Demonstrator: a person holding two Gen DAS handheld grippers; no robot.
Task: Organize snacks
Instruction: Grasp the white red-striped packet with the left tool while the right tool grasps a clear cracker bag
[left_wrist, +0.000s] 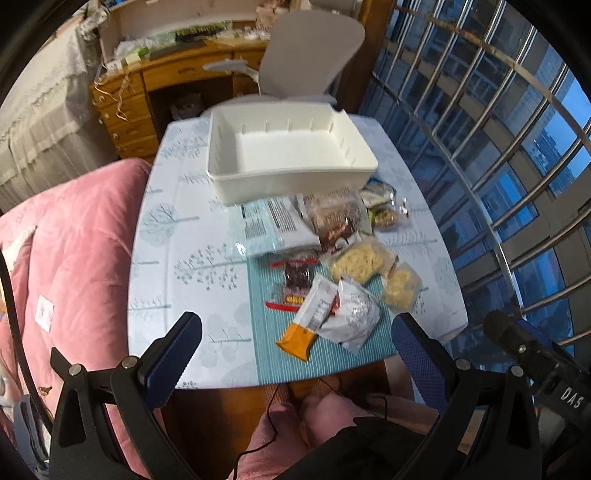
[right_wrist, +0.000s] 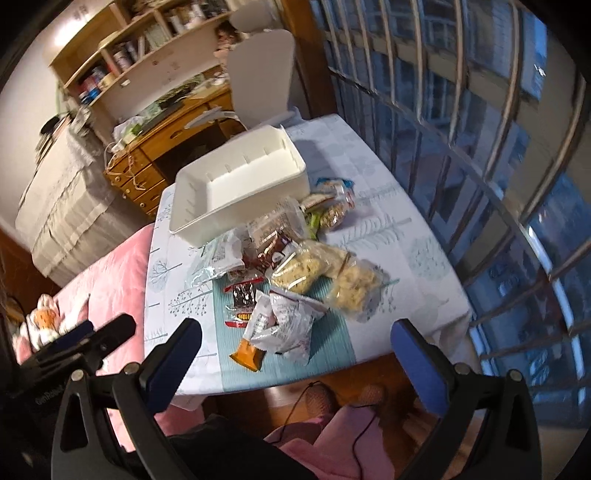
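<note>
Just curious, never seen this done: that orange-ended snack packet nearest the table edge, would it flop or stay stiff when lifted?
The orange-ended packet looks like thin film, so it would probably bend if pinched at one end. It seems slim and likely light. It leans on the crinkled silver pouch, which might shift when it is pulled away. Both grippers hang open above the table's near edge, holding nothing.

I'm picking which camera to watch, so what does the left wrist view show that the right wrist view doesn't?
Only the left wrist view shows the right gripper at its right edge.

Only the right wrist view shows the bookshelf, the stuffed toy and the left gripper at its left edge.

Both show the empty white bin, the pile of snack packets in front of it, the table, the pink blanket, the wooden desk and the barred window. Both grippers are open.
</note>
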